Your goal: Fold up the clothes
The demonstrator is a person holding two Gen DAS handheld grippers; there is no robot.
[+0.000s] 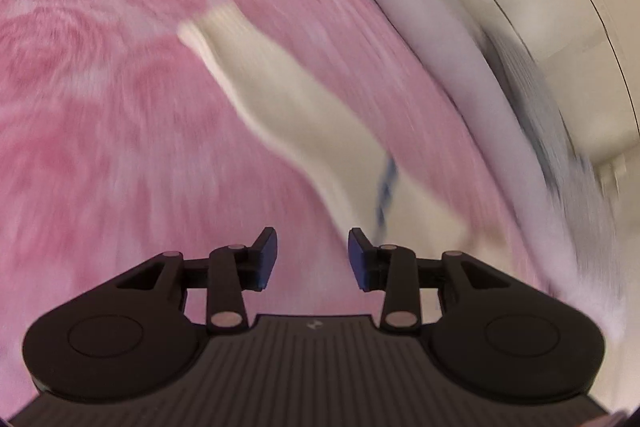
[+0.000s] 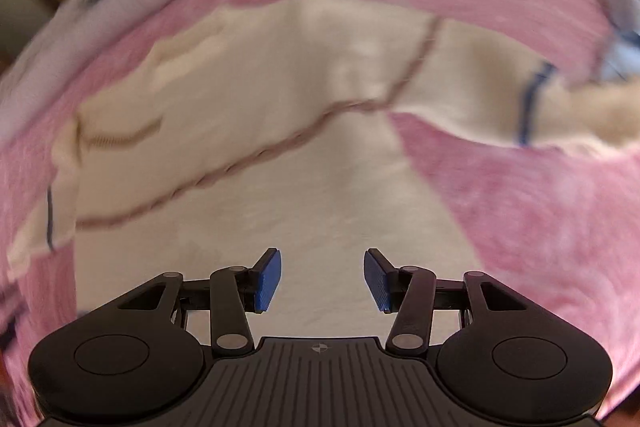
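Left tongs: the left tongs point(image 1: 312, 257) are standing wide apart with nothing between the blue pads point(image 1: 267, 255), hanging over the pink cover point(image 1: 100, 115).
Right tongs: the right tongs point(image 2: 322, 279) are also spread wide and gripping nothing, hovering above the lower body of the cream garment point(image 2: 280, 131).
Garment: the cream garment is lying spread on the pink rose-patterned cover, which looks like a bed's; in the right wrist view a brown seam line point(image 2: 280, 143) is running slantwise across it, and one sleeve point(image 2: 500, 99) is stretching toward the right with a dark blue stripe point(image 2: 528, 103) near its cuff.
Other sleeve: in the left wrist view a long cream sleeve point(image 1: 288, 99) is running slantwise from upper left down toward the right pad, with a blue mark point(image 1: 386, 191) near its lower end; the right pad is sitting just beside it, and contact cannot be told.
Edge of the bed: a pale lilac-grey band point(image 1: 432, 27) is bordering the pink cover, with cream cabinet fronts point(image 1: 552, 7) beyond it.
Far corner: a bluish and green item point(image 2: 620, 7) is lying at the upper right in the right wrist view, too blurred to identify.
Sharpness: both views are smearing with motion blur, so fine details of the fabric are unclear.
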